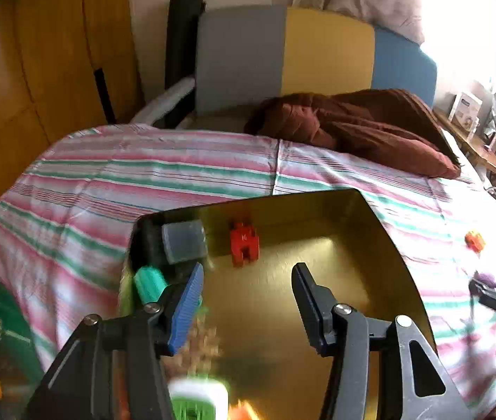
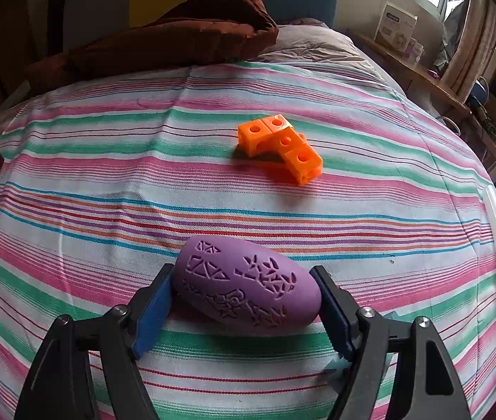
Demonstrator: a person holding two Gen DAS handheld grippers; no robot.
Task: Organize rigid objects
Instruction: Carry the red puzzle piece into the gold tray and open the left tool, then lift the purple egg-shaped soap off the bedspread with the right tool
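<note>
Striped pink, green and white bedding is spread over a bed, with a crumpled brown blanket at the far end and a cluttered wooden shelf along the right. On the bedding a shiny gold rectangular tray is seen, holding a red plastic block by its far wall and a grey box at far left. The left gripper is held wide apart and empty above the tray. The right gripper is closed against an engraved purple egg-shaped object near the bedding's near edge. An orange linked-cube piece lies farther off.
</note>
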